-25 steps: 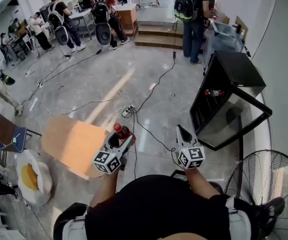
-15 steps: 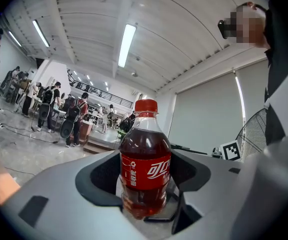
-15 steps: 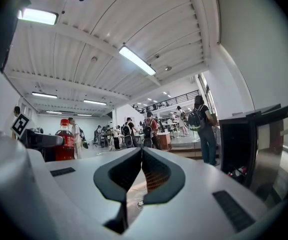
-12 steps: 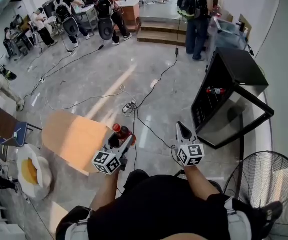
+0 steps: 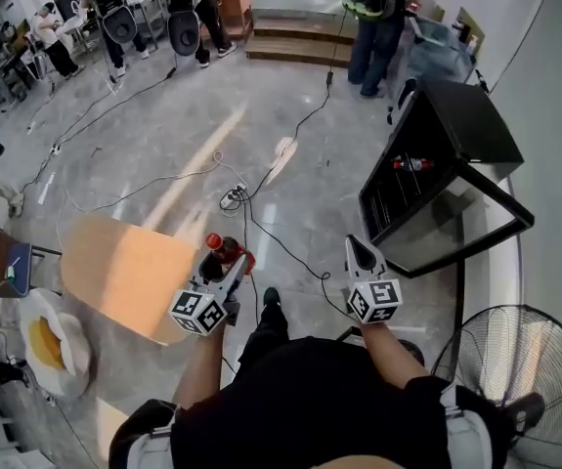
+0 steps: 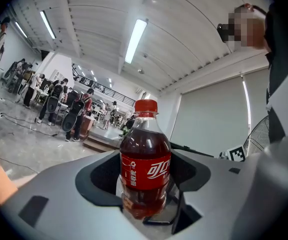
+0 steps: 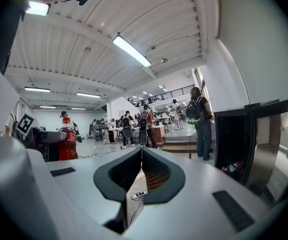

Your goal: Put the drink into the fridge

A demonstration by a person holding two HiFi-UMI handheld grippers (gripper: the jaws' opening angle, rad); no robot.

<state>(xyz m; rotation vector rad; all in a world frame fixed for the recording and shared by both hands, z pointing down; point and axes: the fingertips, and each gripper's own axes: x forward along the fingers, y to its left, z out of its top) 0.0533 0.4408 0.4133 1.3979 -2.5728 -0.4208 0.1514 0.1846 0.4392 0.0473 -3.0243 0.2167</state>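
A small cola bottle (image 5: 224, 250) with a red cap and red label stands upright in my left gripper (image 5: 222, 262), which is shut on the bottle's lower body (image 6: 145, 170). My right gripper (image 5: 359, 252) is held level beside it, shut with nothing between its jaws (image 7: 141, 153). The black fridge (image 5: 461, 130) stands ahead to the right with its glass door (image 5: 456, 228) swung open towards me. A bottle (image 5: 410, 164) lies on a shelf inside. In the right gripper view the fridge (image 7: 234, 144) is at the right and the cola bottle (image 7: 67, 145) at the left.
A light wooden table (image 5: 124, 272) is to my left. A standing fan (image 5: 515, 379) is at the lower right. Cables and a power strip (image 5: 232, 198) lie on the floor ahead. A person with a backpack (image 5: 373, 13) stands by the steps (image 5: 281, 52).
I have stepped forward: the floor, table and fridge have shifted down and left in view, and a foot now shows. Both grippers keep their pose, the left still holding the bottle.
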